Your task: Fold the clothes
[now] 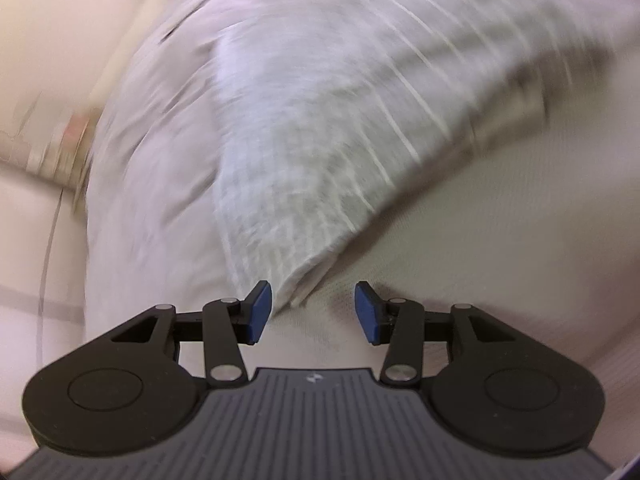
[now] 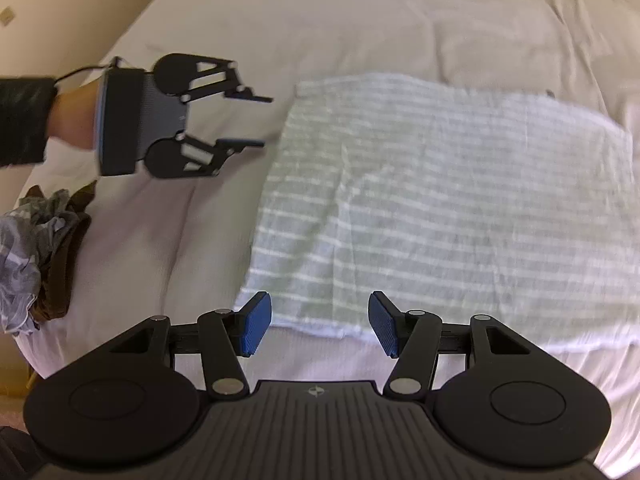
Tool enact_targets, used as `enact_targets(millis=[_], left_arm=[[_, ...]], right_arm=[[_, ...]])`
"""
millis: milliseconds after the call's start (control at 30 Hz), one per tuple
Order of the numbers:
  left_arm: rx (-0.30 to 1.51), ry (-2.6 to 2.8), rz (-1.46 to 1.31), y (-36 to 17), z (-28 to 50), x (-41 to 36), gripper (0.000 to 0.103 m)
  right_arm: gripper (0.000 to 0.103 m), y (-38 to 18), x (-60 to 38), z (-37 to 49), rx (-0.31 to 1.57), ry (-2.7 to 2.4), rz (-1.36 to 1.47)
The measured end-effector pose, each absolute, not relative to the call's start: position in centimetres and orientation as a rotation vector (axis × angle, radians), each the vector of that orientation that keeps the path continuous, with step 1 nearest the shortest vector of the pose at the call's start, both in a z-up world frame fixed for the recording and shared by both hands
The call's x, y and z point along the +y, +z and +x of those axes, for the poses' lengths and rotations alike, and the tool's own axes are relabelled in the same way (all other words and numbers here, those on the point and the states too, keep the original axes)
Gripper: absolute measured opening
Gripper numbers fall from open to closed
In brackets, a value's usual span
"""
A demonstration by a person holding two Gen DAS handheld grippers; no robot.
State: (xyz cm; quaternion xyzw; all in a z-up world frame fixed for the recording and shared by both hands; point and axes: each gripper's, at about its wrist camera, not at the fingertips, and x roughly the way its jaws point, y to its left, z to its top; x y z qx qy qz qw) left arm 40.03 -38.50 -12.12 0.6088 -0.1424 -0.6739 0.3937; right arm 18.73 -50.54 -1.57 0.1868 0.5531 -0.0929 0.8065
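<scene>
A grey garment with thin white stripes [image 2: 440, 208] lies folded flat on the white bed sheet [image 2: 320, 32]. My right gripper [image 2: 320, 322] is open just above the garment's near edge, nothing between its blue pads. In the right wrist view my left gripper [image 2: 256, 122] is open, held by a hand in a dark sleeve, a short way left of the garment's far left corner. The left wrist view is blurred: the striped garment [image 1: 320, 120] fills it, one corner reaching down toward the open left gripper [image 1: 314, 310], apart from the pads.
A heap of crumpled clothes [image 2: 36, 248], grey-white and brown, lies at the bed's left edge. Beige floor or wall [image 2: 60, 8] shows beyond the bed at the upper left. Bare sheet lies between the heap and the striped garment.
</scene>
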Motion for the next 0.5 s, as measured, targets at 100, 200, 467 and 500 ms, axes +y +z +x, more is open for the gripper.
enact_targets(millis=[100,200,467,500], left_arm=[[-0.554,-1.747,1.564,-14.1,40.4,-39.2,0.041],[-0.744,-1.776,1.575,-16.0,40.8,-40.0,0.041],[-0.607,-1.909,1.529,-13.7,40.9,-44.5,0.009],[-0.574,-1.925,1.521,-13.3,41.0,-45.0,0.009]], right_arm=[[0.056,-2.2,-49.9,18.0,1.202,-0.248,0.414],[0.057,-2.9,-48.5,17.4,1.224,-0.288,0.37],[0.073,-5.7,-40.7,18.6,1.239,-0.202,-0.106],[0.073,-6.4,-39.5,18.9,1.234,-0.181,-0.188]])
